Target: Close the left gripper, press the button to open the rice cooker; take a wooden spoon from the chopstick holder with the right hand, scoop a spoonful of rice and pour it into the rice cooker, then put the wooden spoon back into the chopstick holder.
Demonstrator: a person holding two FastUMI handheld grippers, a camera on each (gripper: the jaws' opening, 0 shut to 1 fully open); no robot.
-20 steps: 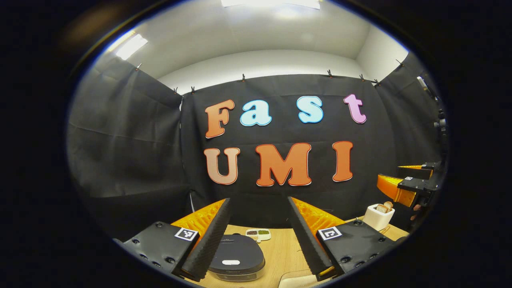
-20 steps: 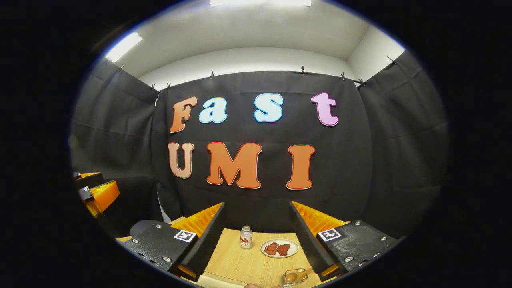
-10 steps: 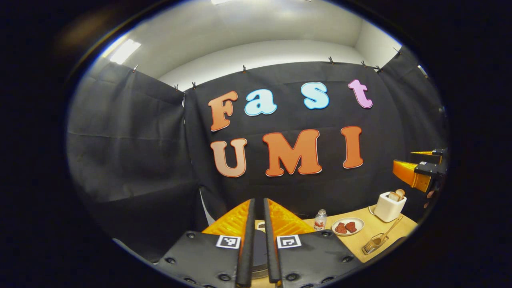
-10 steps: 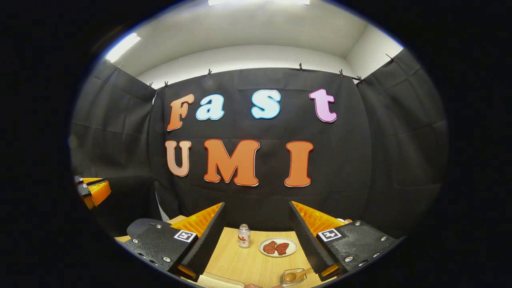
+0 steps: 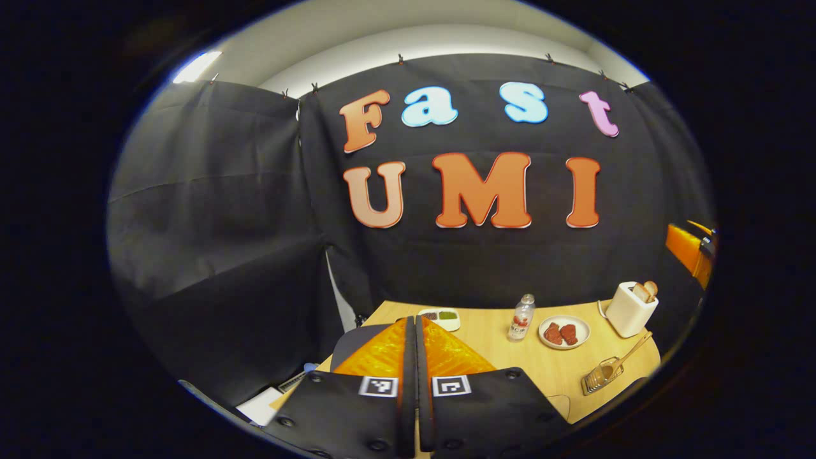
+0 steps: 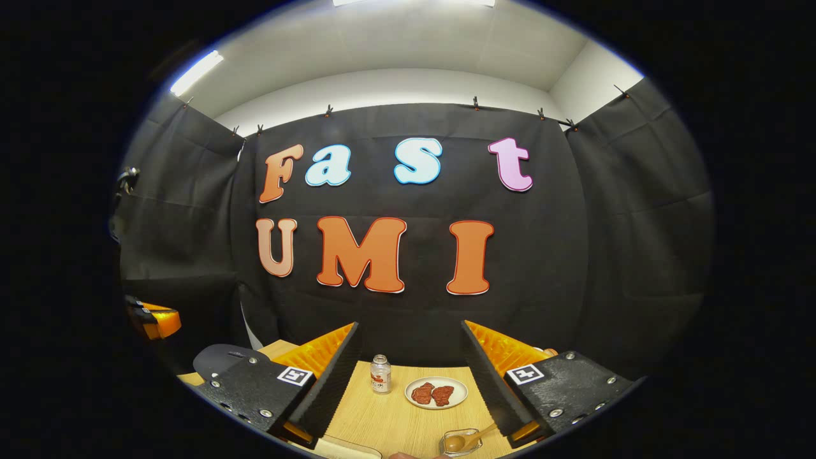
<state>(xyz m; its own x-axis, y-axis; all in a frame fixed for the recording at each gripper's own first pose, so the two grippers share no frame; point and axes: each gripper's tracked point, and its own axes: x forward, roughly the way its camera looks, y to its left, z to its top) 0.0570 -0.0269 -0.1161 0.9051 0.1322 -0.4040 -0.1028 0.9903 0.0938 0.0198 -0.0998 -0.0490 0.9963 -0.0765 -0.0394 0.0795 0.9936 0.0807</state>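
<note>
My left gripper [image 5: 414,322] is shut with nothing between its fingers, held above the near left of the wooden table [image 5: 491,331]. The dark rice cooker [image 5: 352,338] peeks out behind its fingers, mostly hidden; it also shows as a dark dome [image 6: 220,358] in the right gripper view, lid down. A wooden spoon [image 5: 629,357] leans in a clear holder [image 5: 598,380] at the table's right. My right gripper [image 6: 409,325] is open and empty, with the spoon [image 6: 464,439] just below its right finger. Each gripper appears at the other view's edge: the right gripper [image 5: 692,252], the left gripper [image 6: 156,320].
A small bottle [image 5: 521,317], a plate of red meat [image 5: 564,333] and a white divided dish [image 5: 440,316] stand along the back. A white toaster [image 5: 630,310] sits at the right. A pale tray edge [image 6: 347,448] lies near the front.
My left gripper went from open to shut and now looks down more steeply over the table and rice cooker. The right gripper stayed open and barely shifted.
</note>
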